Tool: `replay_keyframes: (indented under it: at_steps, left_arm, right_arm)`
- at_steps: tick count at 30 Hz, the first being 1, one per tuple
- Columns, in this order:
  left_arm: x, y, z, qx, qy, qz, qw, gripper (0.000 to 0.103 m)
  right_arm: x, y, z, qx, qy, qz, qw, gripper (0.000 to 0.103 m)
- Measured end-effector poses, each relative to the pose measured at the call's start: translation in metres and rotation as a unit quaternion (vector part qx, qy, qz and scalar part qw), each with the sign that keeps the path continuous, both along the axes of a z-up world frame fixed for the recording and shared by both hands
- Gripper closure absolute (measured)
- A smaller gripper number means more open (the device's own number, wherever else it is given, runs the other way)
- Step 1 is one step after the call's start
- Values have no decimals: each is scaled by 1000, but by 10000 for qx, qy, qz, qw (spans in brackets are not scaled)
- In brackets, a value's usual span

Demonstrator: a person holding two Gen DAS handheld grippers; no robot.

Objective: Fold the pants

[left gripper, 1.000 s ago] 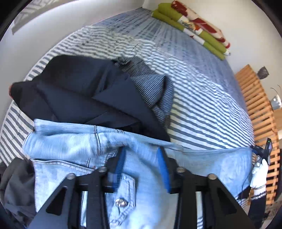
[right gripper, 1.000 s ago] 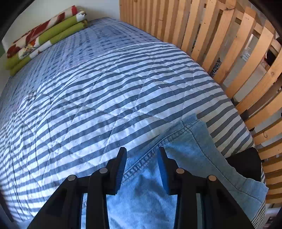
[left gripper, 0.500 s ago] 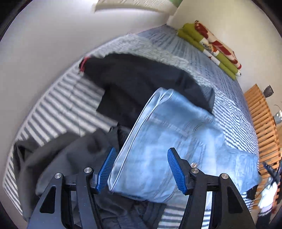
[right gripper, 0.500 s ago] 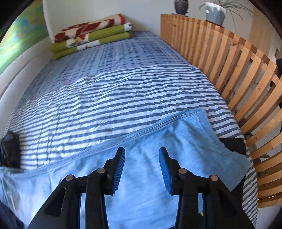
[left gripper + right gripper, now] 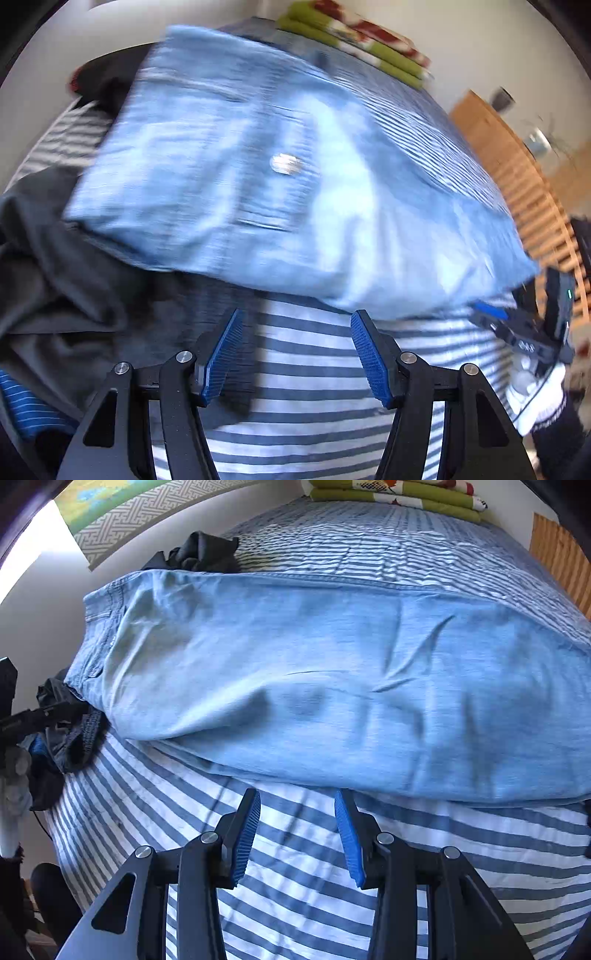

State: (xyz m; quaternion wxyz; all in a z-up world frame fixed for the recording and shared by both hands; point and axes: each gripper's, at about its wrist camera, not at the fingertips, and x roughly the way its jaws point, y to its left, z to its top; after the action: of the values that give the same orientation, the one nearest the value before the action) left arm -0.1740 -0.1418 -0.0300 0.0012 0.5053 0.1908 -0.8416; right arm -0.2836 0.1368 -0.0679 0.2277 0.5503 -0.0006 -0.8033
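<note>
Light blue jeans [image 5: 258, 177] lie spread across the striped bed, waist end to the left with a metal button [image 5: 284, 163] showing. In the right wrist view the same jeans [image 5: 332, 672] stretch from the waist at left to the legs at right, a few creases in the cloth. My left gripper [image 5: 295, 350] is open just short of the jeans' near edge, over bare bedding, holding nothing. My right gripper [image 5: 297, 830] is also open, empty, just in front of the leg's near edge. The other gripper [image 5: 524, 332] shows at the right of the left wrist view.
The striped blue-and-white bedspread [image 5: 295, 904] covers the bed. Dark clothes [image 5: 55, 277] are piled at the left by the waist, more dark cloth [image 5: 199, 554] behind it. Folded green and red blankets [image 5: 399, 494] lie at the bed's far end. Wooden slats [image 5: 517, 177] line the right side.
Both grippers let go of the jeans and drew back towards the bed's near edge. The jeans now lie flat across the bed; the left gripper opened wider.
</note>
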Motion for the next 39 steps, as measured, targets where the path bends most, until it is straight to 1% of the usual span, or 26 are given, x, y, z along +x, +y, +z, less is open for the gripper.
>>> replay_keyframes:
  at_steps: [2, 4, 6, 8, 9, 11, 13, 15, 16, 17, 18, 20, 23, 24, 26, 28, 32, 34, 35, 36, 37, 39]
  left_arm:
    - [-8, 23, -5, -56, -47, -282, 9996, 38]
    - [-17, 36, -14, 97, -155, -422, 9989, 38]
    - [-25, 47, -22, 281, -199, -502, 9981, 38]
    - [-27, 58, -25, 287, -137, -601, 9977, 38]
    - [-25, 64, -26, 280, -66, -652, 9975, 38]
    - [-27, 70, -25, 156, 88, -727, 9972, 38]
    - [-29, 77, -26, -98, 202, -724, 9971, 38]
    - [-38, 82, -27, -360, 162, -697, 9968, 40]
    - [-43, 85, -28, -587, 166, -699, 9957, 57]
    - [-47, 87, -27, -895, 175, -706, 9933, 68]
    - [-50, 84, -26, -1014, 151, -675, 9924, 79]
    - [-55, 68, -21, -636, 221, -583, 9960, 83]
    - [-59, 48, -14, -220, 319, -414, 9984, 92]
    - [-62, 42, -11, -59, 335, -356, 9988, 99]
    - [-61, 26, -10, 300, 356, -185, 9987, 99]
    - [-64, 14, -11, 658, 362, -89, 9971, 99]
    - [-64, -4, -18, 946, 299, 85, 9950, 99]
    - [-65, -13, -19, 1079, 287, 183, 9936, 99]
    - [-68, -17, -21, 1089, 300, 238, 9933, 99]
    - [-68, -21, -20, 1137, 318, 274, 9926, 100]
    - [-68, -24, -19, 1188, 339, 294, 9919, 100]
    - [-68, -29, -15, 1229, 399, 323, 9911, 100]
  right_arm:
    - [0, -17, -3, -307, -29, 68, 9995, 65]
    - [-5, -38, -12, -529, -290, 235, 9979, 65]
    - [-7, -53, -20, -567, -391, 309, 9971, 65]
    - [-7, -61, -24, -474, -262, 243, 9982, 65]
    - [-9, -61, -23, -539, -276, 192, 9980, 65]
    - [-18, -52, -16, -852, -339, -9, 9958, 65]
    - [-26, -42, -7, -1116, -346, -194, 9930, 65]
    - [-34, -34, 0, -1193, -324, -348, 9917, 65]
    - [-38, -31, 2, -1222, -323, -401, 9912, 65]
    - [-41, -28, 3, -1249, -331, -436, 9907, 65]
    - [-44, -25, 4, -1266, -328, -478, 9903, 65]
    - [-47, -22, 5, -1288, -285, -553, 9897, 65]
    - [-50, -24, 2, -1375, -294, -591, 9883, 65]
    - [-50, -24, 0, -1399, -304, -582, 9880, 65]
    - [-46, -29, -4, -1452, -266, -496, 9878, 65]
    - [-39, -40, -9, -1430, -224, -271, 9891, 65]
    - [-28, -68, -14, -1314, 30, 295, 9909, 63]
    - [-24, -87, -11, -1183, 247, 650, 9905, 59]
    - [-22, -97, -9, -1096, 372, 837, 9897, 57]
    - [-19, -107, -7, -993, 512, 1008, 9886, 53]
    - [-18, -118, -5, -871, 668, 1189, 9868, 52]
    - [-18, -136, -5, -728, 835, 1437, 9834, 52]
